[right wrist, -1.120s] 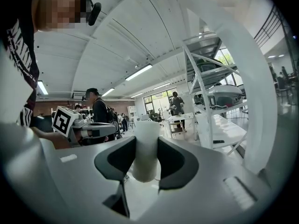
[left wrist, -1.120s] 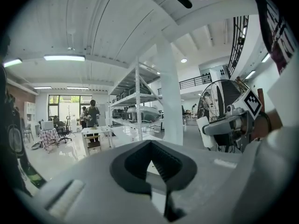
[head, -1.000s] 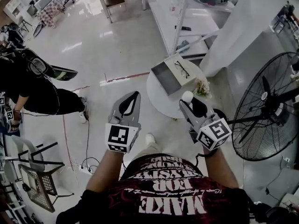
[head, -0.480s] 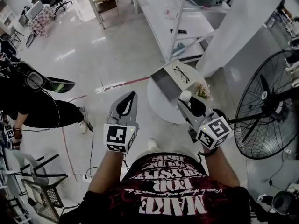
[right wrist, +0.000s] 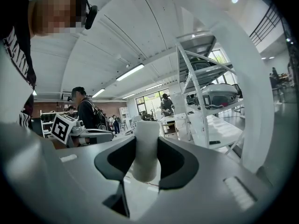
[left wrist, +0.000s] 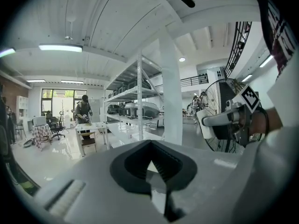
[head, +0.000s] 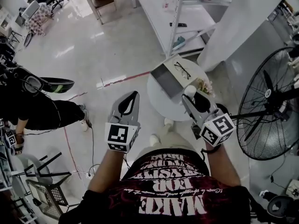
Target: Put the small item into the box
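On my shirt (head: 173,192) the print reads "MAKE". My right gripper (head: 191,97) is clamped on the small white cylinder (right wrist: 145,148), which stands upright between its jaws over the round table's (head: 161,104) right side, apart from the open grey box (head: 163,78) at its far edge. My left gripper (head: 132,97), jaws together and empty, points forward alongside.
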